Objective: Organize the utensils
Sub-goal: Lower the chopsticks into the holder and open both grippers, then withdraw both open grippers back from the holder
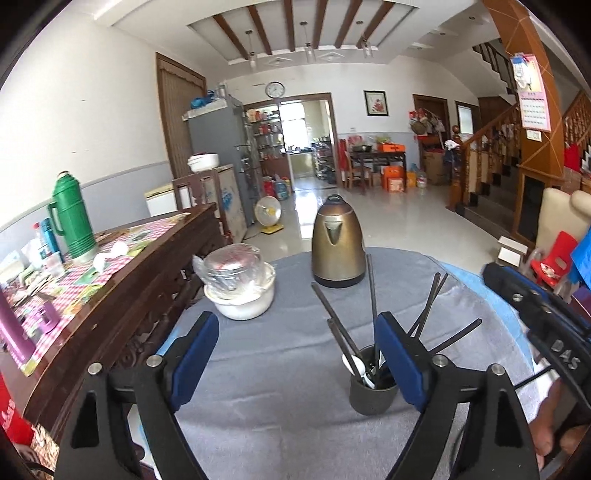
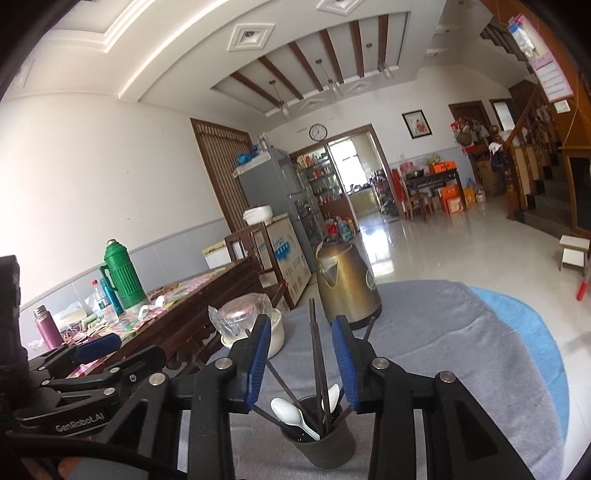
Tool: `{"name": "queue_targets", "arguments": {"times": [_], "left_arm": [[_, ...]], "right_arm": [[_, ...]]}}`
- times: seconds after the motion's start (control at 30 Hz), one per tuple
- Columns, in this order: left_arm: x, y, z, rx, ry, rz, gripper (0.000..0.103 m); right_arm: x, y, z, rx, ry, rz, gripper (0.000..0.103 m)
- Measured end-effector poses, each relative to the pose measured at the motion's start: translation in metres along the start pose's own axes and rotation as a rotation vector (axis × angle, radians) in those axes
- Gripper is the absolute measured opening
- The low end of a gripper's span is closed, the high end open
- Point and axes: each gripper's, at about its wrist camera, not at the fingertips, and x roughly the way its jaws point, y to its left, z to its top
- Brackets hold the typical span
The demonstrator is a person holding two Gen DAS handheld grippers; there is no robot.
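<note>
White walls [image 1: 92, 92], glossy tiled floor [image 1: 406, 221], wooden staircase [image 1: 491, 155], beamed ceiling [image 1: 295, 26].

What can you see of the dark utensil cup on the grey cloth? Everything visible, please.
The utensil cup is a small dark grey, matte round cup, ceramic or plastic by its look, standing upright on the grey cloth. It holds several long dark chopsticks that fan outward and lean on its rim, plus white plastic spoons with bowls up. The golden kettle stands behind it, apart. Neither gripper grips it; the right gripper hangs open above it around the chopsticks.
</note>
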Motion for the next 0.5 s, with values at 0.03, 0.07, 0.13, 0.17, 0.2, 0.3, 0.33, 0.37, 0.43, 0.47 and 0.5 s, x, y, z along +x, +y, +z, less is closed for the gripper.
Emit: {"name": "queue_targets", "arguments": {"times": [0.03,0.07,0.13,0.17,0.2,0.3,0.33,0.37,0.43,0.47,0.5], "left_arm": [[-0.003,0.0,0.0,0.001,-0.003,0.008,0.089],[-0.007,0.001,-0.001,0.003,-0.006,0.018,0.091],[-0.017,0.0,-0.003,0.01,-0.018,0.041,0.096],[-0.021,0.0,-0.004,0.01,-0.024,0.048,0.096],[-0.026,0.0,-0.005,0.01,-0.032,0.053,0.097],[-0.042,-0.001,-0.008,0.011,-0.057,0.064,0.099],[-0.045,-0.002,-0.009,0.013,-0.061,0.07,0.099],[-0.049,-0.002,-0.01,0.016,-0.065,0.078,0.099],[-0.059,-0.005,-0.013,0.021,-0.075,0.094,0.1],[-0.061,-0.005,-0.014,0.022,-0.077,0.097,0.1],[-0.065,-0.006,-0.016,0.023,-0.076,0.097,0.1]], "right_arm": [[-0.005,0.001,0.0,-0.004,-0.005,-0.001,0.038],[-0.011,0.003,0.001,-0.007,-0.009,-0.004,0.038],[-0.022,0.005,0.001,-0.01,-0.006,-0.011,0.038],[-0.027,0.007,0.001,-0.01,-0.001,-0.01,0.038],[-0.033,0.008,0.0,-0.011,0.0,-0.006,0.038],[-0.048,0.01,-0.002,-0.017,-0.01,-0.015,0.065],[-0.054,0.011,-0.003,-0.018,-0.023,-0.015,0.068],[-0.061,0.013,-0.005,-0.025,-0.034,-0.016,0.068],[-0.069,0.016,-0.007,-0.046,-0.033,-0.026,0.068],[-0.072,0.016,-0.008,-0.052,-0.029,-0.031,0.068],[-0.076,0.016,-0.01,-0.051,-0.026,-0.032,0.068]]}}
